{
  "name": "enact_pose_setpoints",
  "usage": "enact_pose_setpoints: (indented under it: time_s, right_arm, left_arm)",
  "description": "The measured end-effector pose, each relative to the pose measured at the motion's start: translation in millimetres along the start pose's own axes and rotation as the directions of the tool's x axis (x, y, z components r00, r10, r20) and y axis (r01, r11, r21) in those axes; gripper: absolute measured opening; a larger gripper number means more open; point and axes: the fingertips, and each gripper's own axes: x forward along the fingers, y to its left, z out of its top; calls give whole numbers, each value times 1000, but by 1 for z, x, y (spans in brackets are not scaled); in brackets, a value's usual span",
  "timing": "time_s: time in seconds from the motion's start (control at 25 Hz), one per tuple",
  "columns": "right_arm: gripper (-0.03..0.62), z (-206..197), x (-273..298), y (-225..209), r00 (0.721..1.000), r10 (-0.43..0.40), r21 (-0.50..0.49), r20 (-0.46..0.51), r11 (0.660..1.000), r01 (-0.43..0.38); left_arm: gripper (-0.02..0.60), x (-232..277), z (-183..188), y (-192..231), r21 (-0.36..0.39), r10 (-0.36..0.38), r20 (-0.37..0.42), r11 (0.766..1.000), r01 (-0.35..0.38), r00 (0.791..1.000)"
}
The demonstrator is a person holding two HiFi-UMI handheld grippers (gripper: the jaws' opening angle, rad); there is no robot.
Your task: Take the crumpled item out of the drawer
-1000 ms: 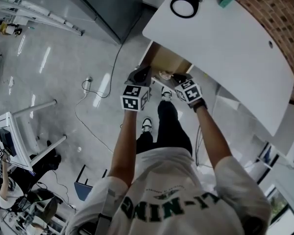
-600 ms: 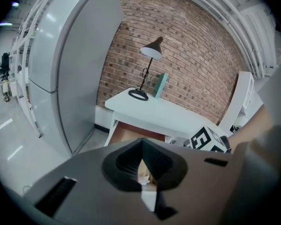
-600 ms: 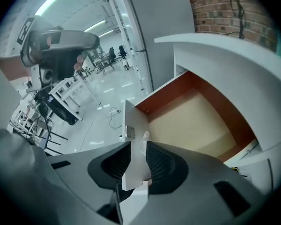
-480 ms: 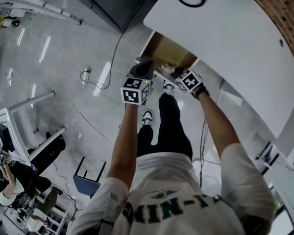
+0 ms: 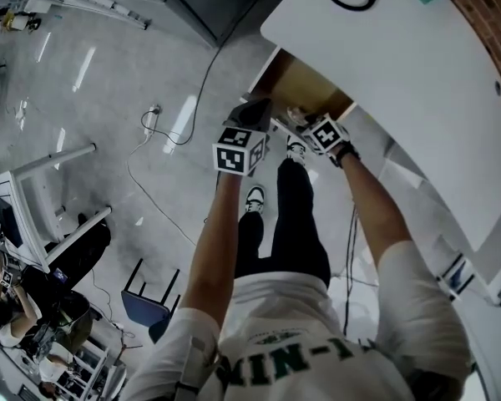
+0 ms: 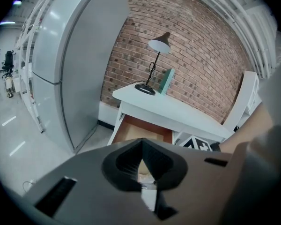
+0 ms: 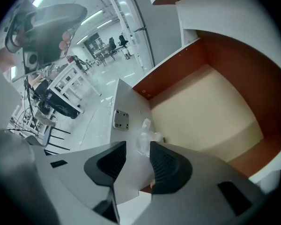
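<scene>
The desk drawer point(image 7: 210, 111) stands pulled open, its pale floor bare. A crumpled clear plastic item point(image 7: 144, 135) lies against the drawer's grey front panel point(image 7: 126, 102). My right gripper point(image 7: 137, 150) hovers just over it with its jaws opening; the item sits at the gap between the tips and the pads do not press on it. In the head view the right gripper point(image 5: 307, 125) reaches into the drawer point(image 5: 305, 86), where the item point(image 5: 295, 115) shows as a pale speck. My left gripper point(image 5: 255, 114) hangs at the drawer's front, its jaws point(image 6: 141, 146) shut and holding nothing.
A white desk point(image 5: 401, 82) carries a black lamp point(image 6: 154, 64) and a teal book point(image 6: 166, 81) before a brick wall. A tall grey cabinet point(image 6: 79, 69) stands left of the desk. A cable point(image 5: 163, 132) trails on the floor, and the person's legs stand below the drawer.
Both grippers stay at the drawer's front. The head view has drifted, so the desk and hands sit a little further right. No grip change shows in it.
</scene>
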Motion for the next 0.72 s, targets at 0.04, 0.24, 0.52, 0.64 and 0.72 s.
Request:
enact_pose_setpoints:
  time_s: [0.04,0.24,0.52,0.64,0.72]
  right_arm:
    - [153,-1,4,-2,1000,-3,3,-7,1000,3]
    - [116,-4,15,-8,1000,-11,-6,-19,1000,11]
    - [17,-6,12,-8,999,-40,45,-3,998,40]
    - [12,1,5,-10,998,-55,86,25,995,53]
    - [11,7,-2,-5,998,-47,115,51,992,41]
  left_arm:
    - [-6,1,-1,2,-2,2,-1,1000,-2,1000]
    - [-6,3,1,5,-32,17,5,999,-17,1000]
    - [-6,-5,-2,1,-47,12,-3,999,-12,1000]
    - [-6,-11,0,1,-56,11,7,998,-11,1000]
    - [-6,-15,-1,1,-62,10,7,998,-10,1000]
